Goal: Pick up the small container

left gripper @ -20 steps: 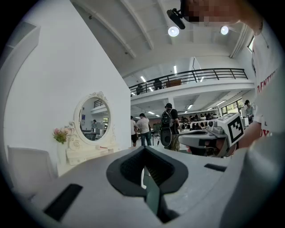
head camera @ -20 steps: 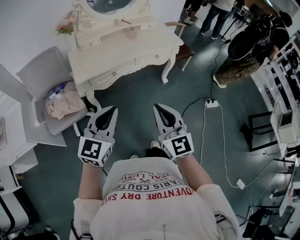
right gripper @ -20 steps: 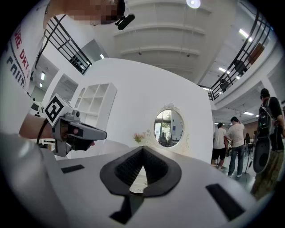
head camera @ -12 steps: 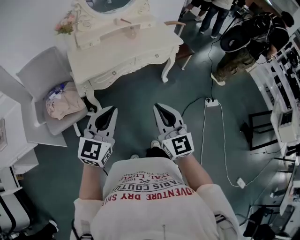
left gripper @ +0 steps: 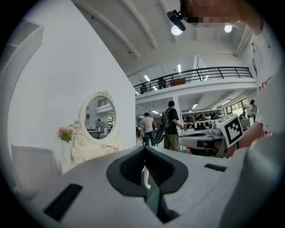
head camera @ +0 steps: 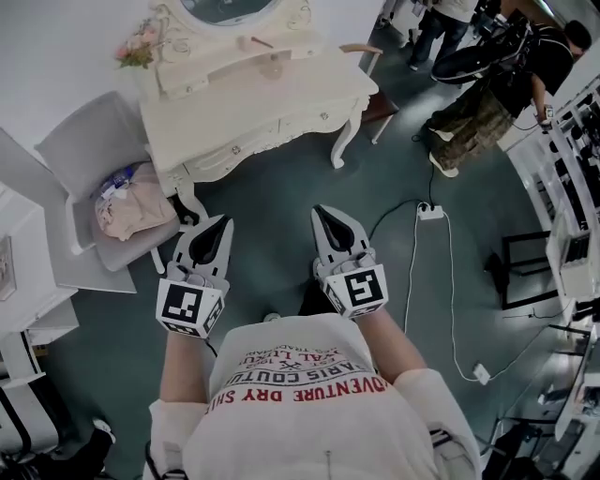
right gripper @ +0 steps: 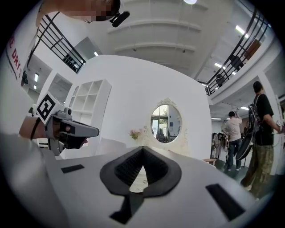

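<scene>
Pick-up judged not yet begun: nothing is held. The small container (head camera: 271, 66) is taken to be the small pale object on the cream bench (head camera: 309, 89) below the mirror (head camera: 220, 9), though this cannot be told for certain. The left hand-held gripper (head camera: 224, 221) and right hand-held gripper (head camera: 318, 212) are held level, side by side, well apart from the bench. Each is seen with jaws pressed together on nothing. Approach, opening and grasp are all left.
</scene>
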A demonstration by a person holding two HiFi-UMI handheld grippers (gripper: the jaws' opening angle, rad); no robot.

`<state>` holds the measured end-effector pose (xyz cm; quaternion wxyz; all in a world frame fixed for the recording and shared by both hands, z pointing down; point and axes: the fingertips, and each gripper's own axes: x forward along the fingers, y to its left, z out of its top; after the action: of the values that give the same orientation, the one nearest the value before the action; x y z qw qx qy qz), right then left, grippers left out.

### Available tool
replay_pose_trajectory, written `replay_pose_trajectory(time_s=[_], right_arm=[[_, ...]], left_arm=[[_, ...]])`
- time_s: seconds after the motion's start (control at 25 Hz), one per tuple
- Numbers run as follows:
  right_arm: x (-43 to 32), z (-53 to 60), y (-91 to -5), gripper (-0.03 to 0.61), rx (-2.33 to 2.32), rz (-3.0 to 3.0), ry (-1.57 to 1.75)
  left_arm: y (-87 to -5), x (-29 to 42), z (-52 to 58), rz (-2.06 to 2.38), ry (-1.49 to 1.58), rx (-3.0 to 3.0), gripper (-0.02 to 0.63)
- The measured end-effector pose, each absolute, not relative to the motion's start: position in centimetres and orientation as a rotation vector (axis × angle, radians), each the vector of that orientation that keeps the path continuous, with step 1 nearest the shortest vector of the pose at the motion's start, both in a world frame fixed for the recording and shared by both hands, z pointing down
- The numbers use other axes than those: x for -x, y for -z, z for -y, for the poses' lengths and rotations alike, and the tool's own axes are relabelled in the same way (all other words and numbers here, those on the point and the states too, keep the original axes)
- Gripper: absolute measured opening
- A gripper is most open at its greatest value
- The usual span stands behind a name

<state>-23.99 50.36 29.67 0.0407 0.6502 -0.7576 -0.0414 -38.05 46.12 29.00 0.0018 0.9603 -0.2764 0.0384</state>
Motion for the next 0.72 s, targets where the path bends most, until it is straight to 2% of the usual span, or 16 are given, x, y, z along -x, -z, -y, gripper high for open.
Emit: replay_pose_trajectory(time_s=[0.24,0.72], right_arm=[[20.1,-44.7,-31.4,-0.002,-1.929,2.344,0.108],[5.3,-26.7,-32.5,-0.002,-1.713,2.472,0.06]], left_arm=[[-30.6,33.8,-41.0,0.914,-0.147,-2.979,0.008],[-31.9,19.0,-25.8,1.135,-0.157,-2.846,0.008]])
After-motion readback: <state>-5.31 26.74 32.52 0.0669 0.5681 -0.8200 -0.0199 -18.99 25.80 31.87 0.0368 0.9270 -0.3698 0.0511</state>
